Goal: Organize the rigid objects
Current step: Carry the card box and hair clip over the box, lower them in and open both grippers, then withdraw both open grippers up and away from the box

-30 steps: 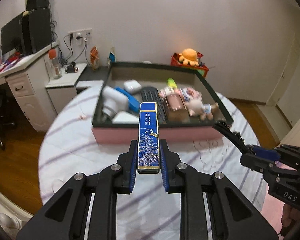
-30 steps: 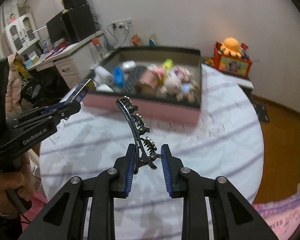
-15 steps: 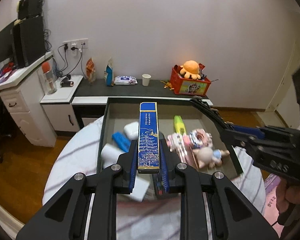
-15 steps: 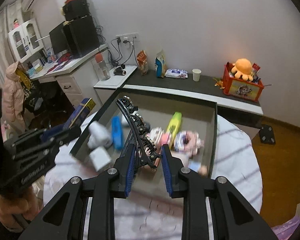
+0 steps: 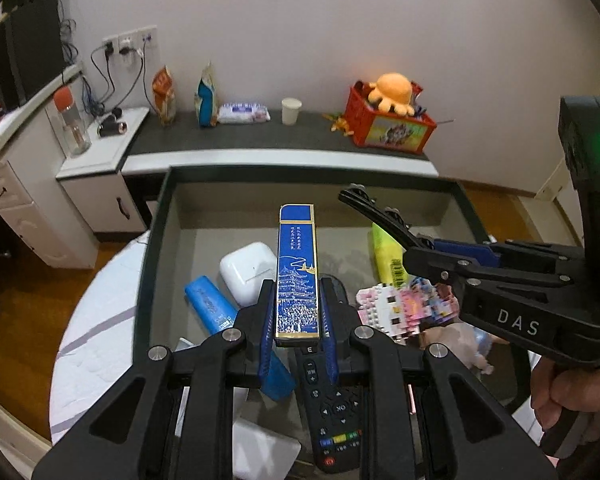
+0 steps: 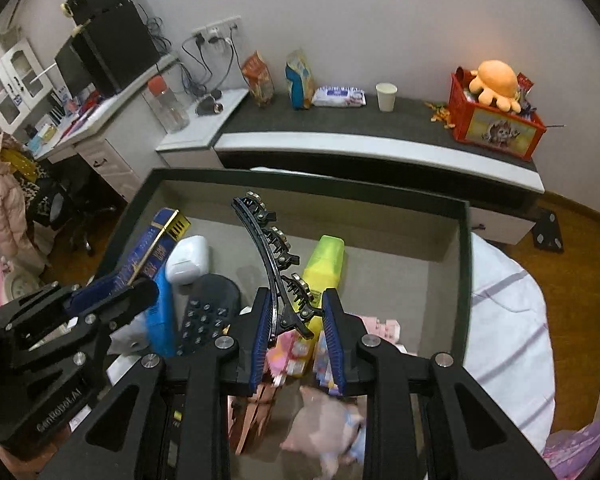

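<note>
Holding: left gripper (image 5: 298, 316) jaws clamped on blue box (image 5: 297, 276); right gripper (image 6: 296, 330) jaws clamped on hair clip (image 6: 274, 264).
Advice: release into bare tray (image 6: 464, 280) floor at 12 o'clock, clear of remote (image 5: 332, 404).

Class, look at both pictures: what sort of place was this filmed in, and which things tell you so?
Probably a lived-in bedroom or study at home: a white desk with a black computer monitor, a red toy crate topped by an orange plush octopus, and a pink padded coat hanging nearby.
</note>
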The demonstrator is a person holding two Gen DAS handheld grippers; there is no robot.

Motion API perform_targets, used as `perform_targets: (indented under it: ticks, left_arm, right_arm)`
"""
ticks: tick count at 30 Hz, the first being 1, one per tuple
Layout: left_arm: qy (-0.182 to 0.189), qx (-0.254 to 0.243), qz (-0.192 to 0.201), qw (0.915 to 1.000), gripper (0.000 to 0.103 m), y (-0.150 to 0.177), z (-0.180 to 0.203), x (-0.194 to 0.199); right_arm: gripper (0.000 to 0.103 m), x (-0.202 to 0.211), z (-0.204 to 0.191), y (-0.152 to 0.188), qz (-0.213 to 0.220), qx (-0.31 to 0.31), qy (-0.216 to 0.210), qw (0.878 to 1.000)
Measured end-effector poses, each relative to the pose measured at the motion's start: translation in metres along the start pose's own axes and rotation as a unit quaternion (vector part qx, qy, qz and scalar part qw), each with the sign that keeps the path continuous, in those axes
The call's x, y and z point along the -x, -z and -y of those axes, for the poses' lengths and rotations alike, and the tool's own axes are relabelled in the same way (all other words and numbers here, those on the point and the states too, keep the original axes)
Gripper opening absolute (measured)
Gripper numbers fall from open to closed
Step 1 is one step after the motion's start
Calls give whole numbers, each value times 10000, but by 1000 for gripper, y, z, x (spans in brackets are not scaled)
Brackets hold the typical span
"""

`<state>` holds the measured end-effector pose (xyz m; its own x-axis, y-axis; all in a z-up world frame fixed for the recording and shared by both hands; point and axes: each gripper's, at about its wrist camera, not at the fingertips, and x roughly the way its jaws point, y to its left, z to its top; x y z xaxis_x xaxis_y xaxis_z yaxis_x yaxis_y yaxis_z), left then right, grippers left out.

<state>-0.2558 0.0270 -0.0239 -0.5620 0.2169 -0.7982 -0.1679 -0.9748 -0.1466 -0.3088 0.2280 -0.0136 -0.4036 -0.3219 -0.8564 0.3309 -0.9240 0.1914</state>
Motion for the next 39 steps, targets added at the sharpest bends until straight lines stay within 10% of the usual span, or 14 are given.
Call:
perform_targets:
  ticks: [6, 7, 13, 24, 39]
  left_arm:
    - [-200, 11, -138, 9997, 29, 0, -1, -7]
    - [-239, -17, -138, 9996, 37, 0, -1, -6]
    - [-341, 258, 229, 9988, 102, 3, -11, 26]
    - [-809, 135, 884, 9927, 103, 35, 21, 109]
    - [-1408, -53, 1151, 9833, 103, 152, 46, 205]
  right_arm:
    - [40, -17, -5, -3, -252, 8, -79, 9996]
    - [60, -16, -6, -2, -208, -14, -97, 9997]
    - [83, 11, 9, 7, 231, -401, -61, 9989]
    - [103, 94, 6, 54, 874, -728, -144, 9934]
    - [103, 197, -37, 193, 1549, -661, 40, 9857]
